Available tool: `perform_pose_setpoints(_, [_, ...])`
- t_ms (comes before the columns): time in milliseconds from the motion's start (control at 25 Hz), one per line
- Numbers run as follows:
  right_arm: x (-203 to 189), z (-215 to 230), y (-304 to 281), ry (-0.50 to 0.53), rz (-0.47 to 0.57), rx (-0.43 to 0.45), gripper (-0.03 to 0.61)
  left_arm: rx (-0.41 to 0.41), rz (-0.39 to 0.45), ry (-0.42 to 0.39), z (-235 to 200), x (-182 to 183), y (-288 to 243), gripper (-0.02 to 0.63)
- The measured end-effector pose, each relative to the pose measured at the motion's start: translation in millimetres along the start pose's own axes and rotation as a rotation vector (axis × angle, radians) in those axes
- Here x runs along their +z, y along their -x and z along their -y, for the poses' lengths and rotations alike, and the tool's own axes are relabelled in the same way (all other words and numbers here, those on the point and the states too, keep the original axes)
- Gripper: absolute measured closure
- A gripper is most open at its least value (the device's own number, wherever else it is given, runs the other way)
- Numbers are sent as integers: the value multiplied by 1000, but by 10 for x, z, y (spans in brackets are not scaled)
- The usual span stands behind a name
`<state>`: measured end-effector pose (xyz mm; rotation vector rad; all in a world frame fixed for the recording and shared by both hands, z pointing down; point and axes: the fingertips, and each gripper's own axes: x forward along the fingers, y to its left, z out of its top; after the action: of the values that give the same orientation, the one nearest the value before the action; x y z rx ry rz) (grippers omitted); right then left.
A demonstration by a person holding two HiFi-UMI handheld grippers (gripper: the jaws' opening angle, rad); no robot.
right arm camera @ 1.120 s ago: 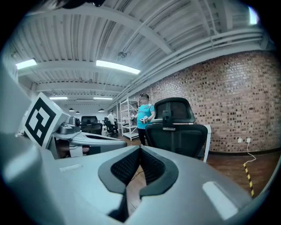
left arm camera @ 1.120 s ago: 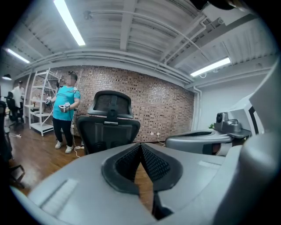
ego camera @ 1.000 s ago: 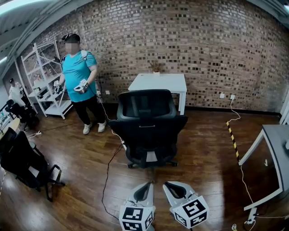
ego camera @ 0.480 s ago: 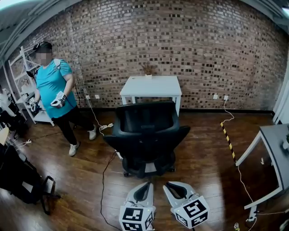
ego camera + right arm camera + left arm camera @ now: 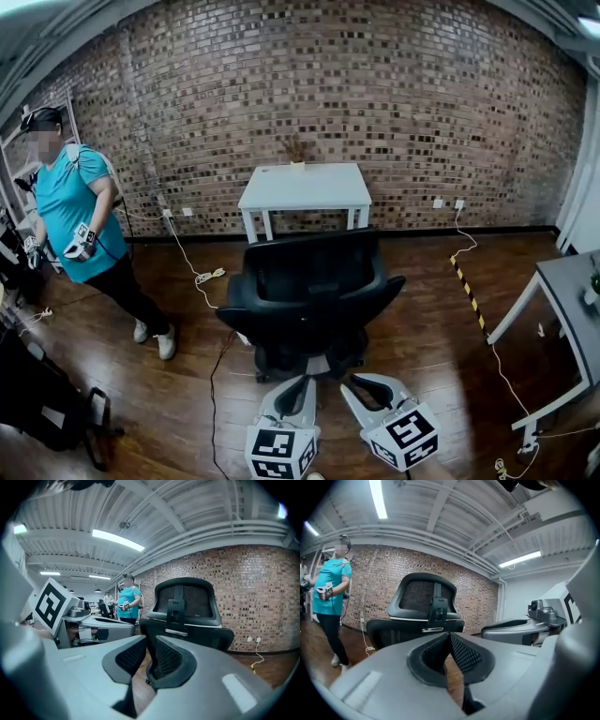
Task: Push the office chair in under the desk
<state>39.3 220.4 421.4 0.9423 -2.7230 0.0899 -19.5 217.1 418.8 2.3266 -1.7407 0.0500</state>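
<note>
A black office chair (image 5: pixel 309 291) stands on the wood floor with its back turned to me, in front of the white desk (image 5: pixel 305 186) by the brick wall. Both grippers are held low, just behind the chair and apart from it. My left gripper (image 5: pixel 306 382) is shut and empty; its view shows the chair's mesh back (image 5: pixel 424 597) ahead of the left gripper (image 5: pixel 449 635). My right gripper (image 5: pixel 354 382) has just been opening and shows a narrow gap with nothing in it. In its view the chair (image 5: pixel 187 599) rises beyond the right gripper (image 5: pixel 151 639).
A person in a teal shirt (image 5: pixel 70 220) stands at the left holding grippers. A black cable (image 5: pixel 217 375) trails across the floor beside the chair. A grey desk (image 5: pixel 562 300) is at the right, with yellow-black floor tape (image 5: pixel 466 286) near it. Another dark chair (image 5: pixel 37 398) sits at lower left.
I have moved forward: chair and white desk look nearer and larger, and both grippers are closer to the chair's back. The person in teal has shifted toward the left edge.
</note>
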Motion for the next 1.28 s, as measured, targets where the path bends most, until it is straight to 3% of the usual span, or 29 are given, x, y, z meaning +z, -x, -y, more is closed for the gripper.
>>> perform_pose_setpoints(440, [227,209,-276,113,-10,13,460,-20,28,-67,-475,195,-160,568])
perform_pose_setpoints(760, [354,715,-438,230,-28,58,420,-21,12,-211,-745,350,-435,463])
perform_pose_setpoints(920, [382,1003,-594,294,-40,81,408,12,-46,-296,-1137,318,-538,458])
perform_pose_setpoints(1080, [410,1250,-673,381,-73,121,374,16,-114,-346,-1413,267,-671,412])
perform_pose_setpoints(1280, [348,1519,-791,449,-95,142,343,4,-219,-514,-1749,189,-753,346])
